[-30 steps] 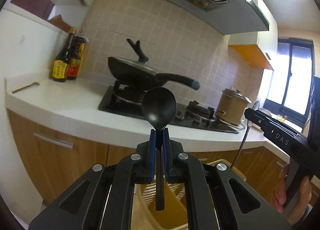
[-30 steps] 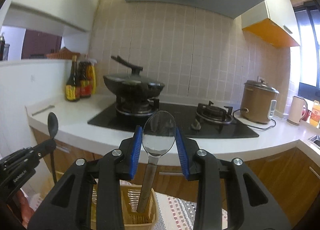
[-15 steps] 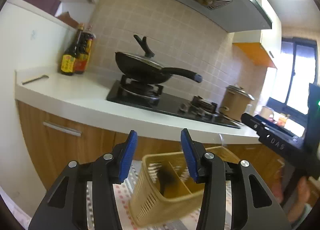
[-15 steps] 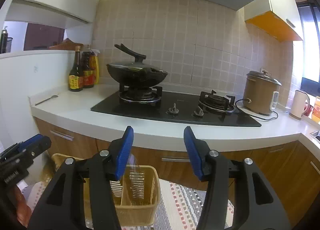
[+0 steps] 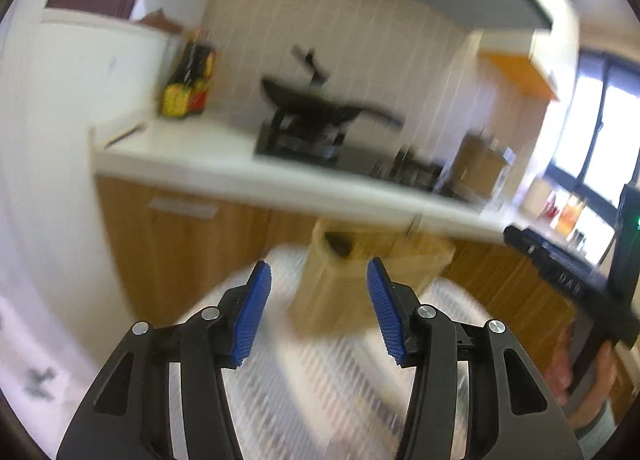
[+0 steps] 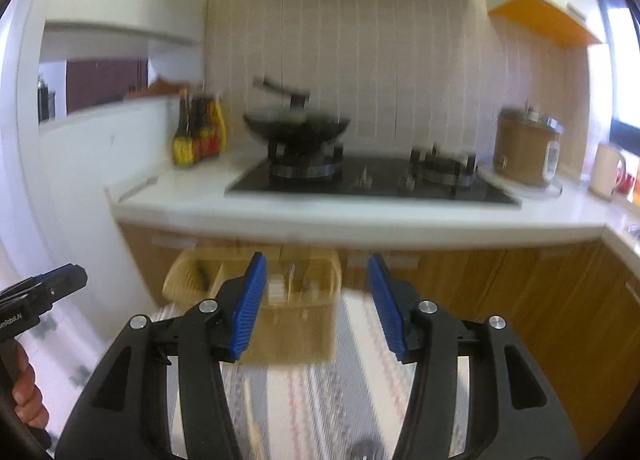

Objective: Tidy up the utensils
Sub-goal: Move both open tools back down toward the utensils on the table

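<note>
Here, in my left wrist view, my left gripper (image 5: pixel 316 308) gapes empty, the tan utensil basket (image 5: pixel 360 288) just past its tips at twelve o'clock, a dark shape, perhaps a spoon, blurred inside. In my right wrist view, my right gripper (image 6: pixel 314 302) also stands spread and empty, the basket at eleven o'clock. Swinging carelessly, I could tip it.

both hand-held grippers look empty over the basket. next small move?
Probably tip the right hand-held gripper down toward the striped mat to look for another utensil. Both it and the left hand-held gripper are open and hold nothing, and the utensil basket already holds something dark in one compartment. Frames are blurred, so nothing loose is clearly identifiable yet.
</note>
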Motion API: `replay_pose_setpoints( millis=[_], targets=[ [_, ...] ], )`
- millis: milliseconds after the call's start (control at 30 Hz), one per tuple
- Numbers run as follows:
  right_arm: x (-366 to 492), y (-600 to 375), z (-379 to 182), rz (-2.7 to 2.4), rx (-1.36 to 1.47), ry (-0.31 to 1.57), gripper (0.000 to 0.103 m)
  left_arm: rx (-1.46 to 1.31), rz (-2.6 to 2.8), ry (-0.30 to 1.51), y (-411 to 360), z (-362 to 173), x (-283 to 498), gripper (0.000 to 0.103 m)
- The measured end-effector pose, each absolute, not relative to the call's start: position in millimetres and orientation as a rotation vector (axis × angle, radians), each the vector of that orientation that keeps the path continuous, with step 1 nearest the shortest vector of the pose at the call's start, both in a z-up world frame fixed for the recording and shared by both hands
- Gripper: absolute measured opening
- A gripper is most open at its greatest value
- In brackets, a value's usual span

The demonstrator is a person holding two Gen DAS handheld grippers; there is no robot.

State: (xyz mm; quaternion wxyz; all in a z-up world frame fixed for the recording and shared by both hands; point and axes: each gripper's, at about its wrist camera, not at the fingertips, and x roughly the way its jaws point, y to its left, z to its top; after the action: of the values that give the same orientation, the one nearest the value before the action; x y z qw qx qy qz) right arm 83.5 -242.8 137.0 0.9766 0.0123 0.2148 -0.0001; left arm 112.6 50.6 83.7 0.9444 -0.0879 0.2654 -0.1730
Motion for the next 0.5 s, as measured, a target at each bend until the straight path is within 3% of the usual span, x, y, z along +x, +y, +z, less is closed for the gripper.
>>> replay_pose_setpoints(
  millis=[267,400,500],
  targets=[
    [77.9,-226.9,60.5,0.196,0.081,0.868,0.049,-0.243,-0.239,0.971,95.5,-6.2,74.7,0.046],
    [72.8,-214.6,25.0,0.257,0.067,1.010,0.049,-0.255,-0.231,1.102,102.1,-47.9,63.9,0.035],
    [69.4,-211.3,5.6,0.288,0.081,1.089,0.048,-0.215,-0.254,1.142,92.4,-61.7,56.5,0.034]
  ],
)
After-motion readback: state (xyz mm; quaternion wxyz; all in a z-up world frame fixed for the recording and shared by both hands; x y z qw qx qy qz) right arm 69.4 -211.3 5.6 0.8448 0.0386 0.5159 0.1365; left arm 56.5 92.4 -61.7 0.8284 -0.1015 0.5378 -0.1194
